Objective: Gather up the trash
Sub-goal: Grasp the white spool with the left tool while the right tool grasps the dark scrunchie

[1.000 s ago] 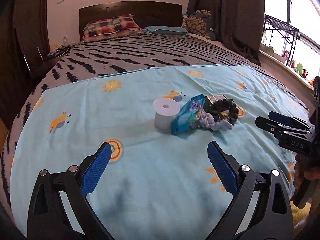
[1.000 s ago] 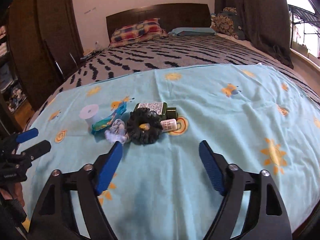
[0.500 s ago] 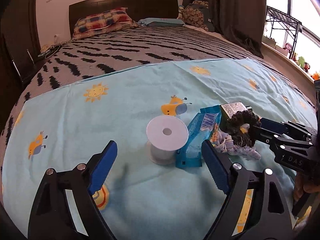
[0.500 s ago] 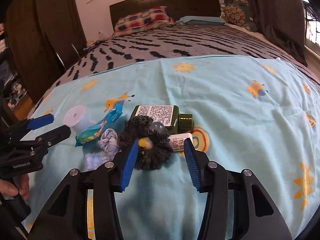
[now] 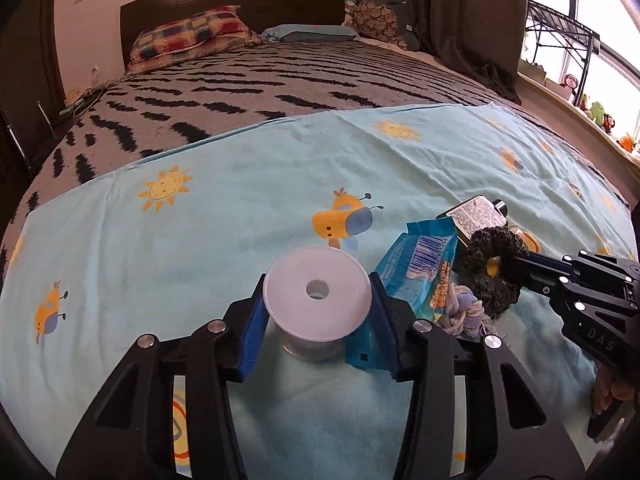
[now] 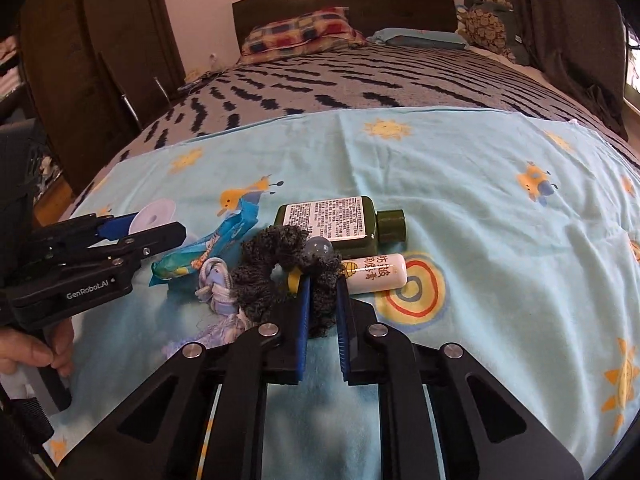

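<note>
Two hand-held grippers work over a pale blue sheet point(image 5: 240, 208) printed with suns, spread across a bed. A small cluster of objects lies on it.

Both grippers have just closed in on that cluster. In the left wrist view, the left hand-held gripper point(image 5: 318, 314) now has its blue pads on either side of a white spool point(image 5: 317, 304) that stands upright at the centre of the picture. The pads sit right against the spool's top flange and look clamped on it. A second ago these fingers were spread wide and well short of the spool.

In the right wrist view, the right hand-held gripper point(image 6: 323, 308) has its fingers pinched nearly together on the near rim of a dark grey scrunchie point(image 6: 280, 276), which bunches up between the pads. Half a second ago they straddled the scrunchie loosely; a second ago they were wide apart and farther back.

Around the scrunchie, seen from the right wrist: a blue snack wrapper point(image 6: 212, 248) at ten o'clock, a pale knotted cord point(image 6: 218, 284) at nine o'clock, a dark green bottle point(image 6: 340, 228) lying at one o'clock, and a small white tube point(image 6: 376, 274) at three o'clock, touching the scrunchie. None of these has moved.

Judging by the task, both pickups appear secured, and lifting comes next. The wrapper, the likeliest trash, is untouched. No bin is visible.
</note>
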The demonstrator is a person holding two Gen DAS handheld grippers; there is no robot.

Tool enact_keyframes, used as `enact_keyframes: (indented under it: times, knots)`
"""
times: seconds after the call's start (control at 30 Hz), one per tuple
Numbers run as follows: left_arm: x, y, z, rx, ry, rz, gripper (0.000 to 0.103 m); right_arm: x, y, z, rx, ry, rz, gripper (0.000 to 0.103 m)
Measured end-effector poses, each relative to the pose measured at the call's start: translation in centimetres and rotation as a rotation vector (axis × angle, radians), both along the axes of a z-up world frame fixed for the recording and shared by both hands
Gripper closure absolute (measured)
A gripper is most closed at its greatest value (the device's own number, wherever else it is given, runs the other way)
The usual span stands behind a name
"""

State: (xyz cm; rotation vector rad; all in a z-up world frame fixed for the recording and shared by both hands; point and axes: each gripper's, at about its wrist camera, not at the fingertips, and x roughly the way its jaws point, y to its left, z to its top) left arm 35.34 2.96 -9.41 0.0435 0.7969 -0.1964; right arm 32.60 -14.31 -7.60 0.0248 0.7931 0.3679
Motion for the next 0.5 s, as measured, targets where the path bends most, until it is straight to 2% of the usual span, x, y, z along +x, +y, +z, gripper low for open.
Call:
enact_keyframes:
  times: [0.17,0.5]
  knots:
    - [-0.9,0.2,0.9,-0.005,-0.020,0.006,0.058,-1.0,-0.4,1.1,0.007,-0.035,-0.009,0.093]
    - [-6.7,-0.1,6.2,-0.009,-0.123,0.001,0.059,-5.6,-1.3,5.1,-0.003,-0.111,-0.005,0.094]
